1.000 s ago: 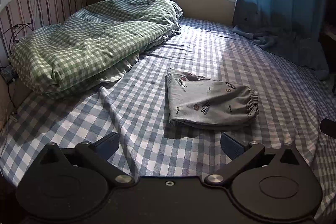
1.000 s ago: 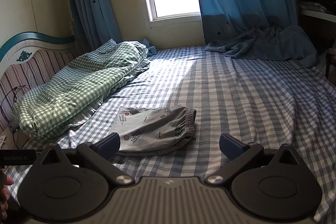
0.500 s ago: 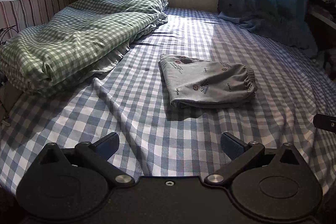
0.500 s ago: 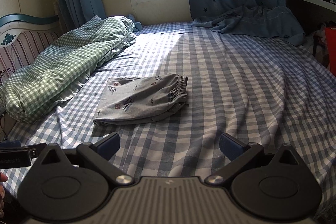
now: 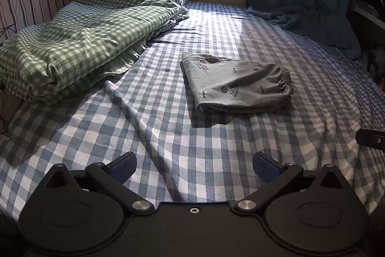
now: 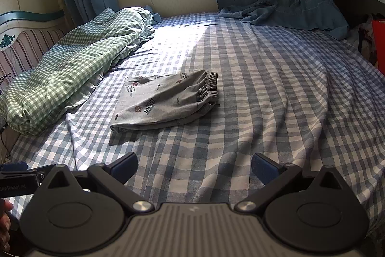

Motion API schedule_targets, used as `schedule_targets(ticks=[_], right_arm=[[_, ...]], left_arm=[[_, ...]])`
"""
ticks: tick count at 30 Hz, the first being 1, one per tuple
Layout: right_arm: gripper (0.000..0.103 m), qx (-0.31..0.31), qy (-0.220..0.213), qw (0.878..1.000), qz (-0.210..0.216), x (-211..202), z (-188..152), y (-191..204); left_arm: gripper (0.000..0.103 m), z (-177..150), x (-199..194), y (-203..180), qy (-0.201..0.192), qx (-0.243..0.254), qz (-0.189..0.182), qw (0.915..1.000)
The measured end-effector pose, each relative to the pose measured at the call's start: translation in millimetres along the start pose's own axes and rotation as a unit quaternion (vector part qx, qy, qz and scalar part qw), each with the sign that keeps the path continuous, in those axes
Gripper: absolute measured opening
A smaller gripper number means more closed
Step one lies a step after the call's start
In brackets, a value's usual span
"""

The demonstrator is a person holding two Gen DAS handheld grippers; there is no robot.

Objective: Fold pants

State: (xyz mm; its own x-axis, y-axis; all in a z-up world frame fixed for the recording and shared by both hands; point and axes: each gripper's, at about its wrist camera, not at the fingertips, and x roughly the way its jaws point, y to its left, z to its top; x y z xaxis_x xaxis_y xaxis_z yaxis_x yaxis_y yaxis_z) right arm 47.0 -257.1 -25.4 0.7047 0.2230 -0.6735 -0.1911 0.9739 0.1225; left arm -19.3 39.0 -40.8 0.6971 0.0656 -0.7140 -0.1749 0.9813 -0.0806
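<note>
1. Ahead of both jaw pairs, well apart from them, the folded grey pants [image 5: 237, 84] lie on the checked bedsheet [image 5: 168, 141] (waistband to the right).
2. Left gripper [image 5: 194, 166]: jaws wide apart, nothing btwn.
3. Right gripper [image 6: 194, 166]: same, jaws spread, empty.

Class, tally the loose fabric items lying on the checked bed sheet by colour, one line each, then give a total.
Grey: 1, the folded pants
Green check: 1, the duvet
Blue: 1, the curtain hem bunched on the bed
Total: 3
</note>
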Motion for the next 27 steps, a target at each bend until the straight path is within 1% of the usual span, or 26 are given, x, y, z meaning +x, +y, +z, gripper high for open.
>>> schedule_targets(ticks=[7,27], right_arm=[[0.103,0.006,0.008,1.0,0.005,0.6,-2.3,1.7],[0.103,0.006,0.009,1.0,0.004,1.2,-3.0,3.2]], left_arm=[[0.102,-0.1,1.8,3.6,0.004,0.006,-0.005,1.0],[0.102,0.2,4.4,5.5,0.007,0.009,-0.009,0.9999]])
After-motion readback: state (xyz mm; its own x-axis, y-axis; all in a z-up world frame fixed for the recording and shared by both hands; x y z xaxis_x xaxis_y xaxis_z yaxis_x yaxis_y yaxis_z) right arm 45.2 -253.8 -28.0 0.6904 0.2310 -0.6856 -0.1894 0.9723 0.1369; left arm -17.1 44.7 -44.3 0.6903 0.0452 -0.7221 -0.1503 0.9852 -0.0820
